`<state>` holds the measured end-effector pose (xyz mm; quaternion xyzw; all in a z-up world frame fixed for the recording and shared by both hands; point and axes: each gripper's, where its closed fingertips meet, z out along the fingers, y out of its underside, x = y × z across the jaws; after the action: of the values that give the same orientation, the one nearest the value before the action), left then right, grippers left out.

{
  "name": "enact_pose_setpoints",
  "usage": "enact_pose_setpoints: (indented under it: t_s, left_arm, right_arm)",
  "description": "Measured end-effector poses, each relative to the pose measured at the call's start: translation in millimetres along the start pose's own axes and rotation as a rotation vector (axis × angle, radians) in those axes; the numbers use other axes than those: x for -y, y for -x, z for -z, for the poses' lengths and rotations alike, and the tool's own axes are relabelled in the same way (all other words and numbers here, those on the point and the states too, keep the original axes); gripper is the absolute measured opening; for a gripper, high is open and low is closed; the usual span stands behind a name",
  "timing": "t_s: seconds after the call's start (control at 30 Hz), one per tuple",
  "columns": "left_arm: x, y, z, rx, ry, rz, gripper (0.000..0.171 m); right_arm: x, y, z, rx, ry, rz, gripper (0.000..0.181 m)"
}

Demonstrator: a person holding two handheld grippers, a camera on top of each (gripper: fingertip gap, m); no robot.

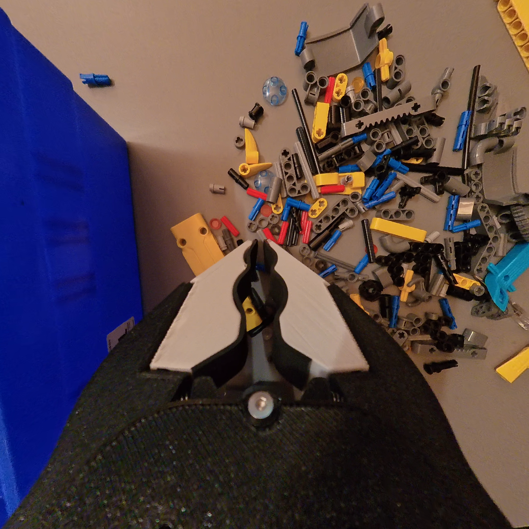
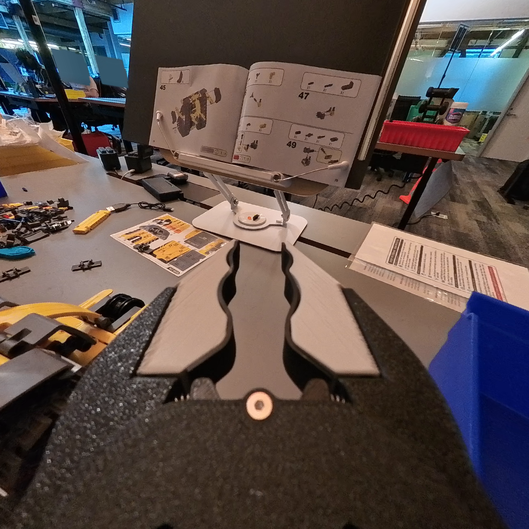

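My left gripper point(image 1: 260, 245) points down over a grey table point(image 1: 177, 45), at the near left edge of a heap of small building pieces point(image 1: 372, 177) in black, grey, blue, yellow and red. Its jaws are nearly together, shut on a small yellow piece with a black pin point(image 1: 251, 312) in the hollow between them. A yellow panel piece point(image 1: 197, 243) lies just left of the tips. My right gripper point(image 2: 259, 245) is open and empty above the table, pointing at a stand point(image 2: 249, 223) that holds an open instruction booklet point(image 2: 257, 114).
A blue bin point(image 1: 57, 229) stands close on the left; another blue bin point(image 2: 486, 386) is at the right. A sticker sheet point(image 2: 169, 243), a yellow beam point(image 2: 91, 221), a partly built yellow model point(image 2: 57, 329), a printed sheet point(image 2: 429, 269) and cables point(image 2: 143, 205) lie on the table. About 65 centimetres separates my left fingertips from my right.
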<state>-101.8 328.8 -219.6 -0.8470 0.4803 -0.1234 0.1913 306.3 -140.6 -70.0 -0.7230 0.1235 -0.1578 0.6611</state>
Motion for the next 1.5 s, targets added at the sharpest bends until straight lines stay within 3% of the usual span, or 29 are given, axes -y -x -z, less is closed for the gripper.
enact_pose_setpoints:
  t_s: [1.2,1.37,1.5]
  left_arm:
    - [-7.5,-0.1,-1.4,0.014,0.04,-0.029,0.001]
    - [-0.8,-3.2,8.9,0.025,-0.019,-0.036,0.001]
    - [12.1,-23.1,35.1,0.004,-0.11,-0.064,0.001]
  right_arm:
    - [0.9,-1.7,1.0,-0.007,-0.003,0.004,0.028]
    - [0.6,-0.7,0.6,-0.008,0.0,0.013,0.028]
    - [-0.9,-0.7,-0.2,-0.008,0.005,0.013,0.028]
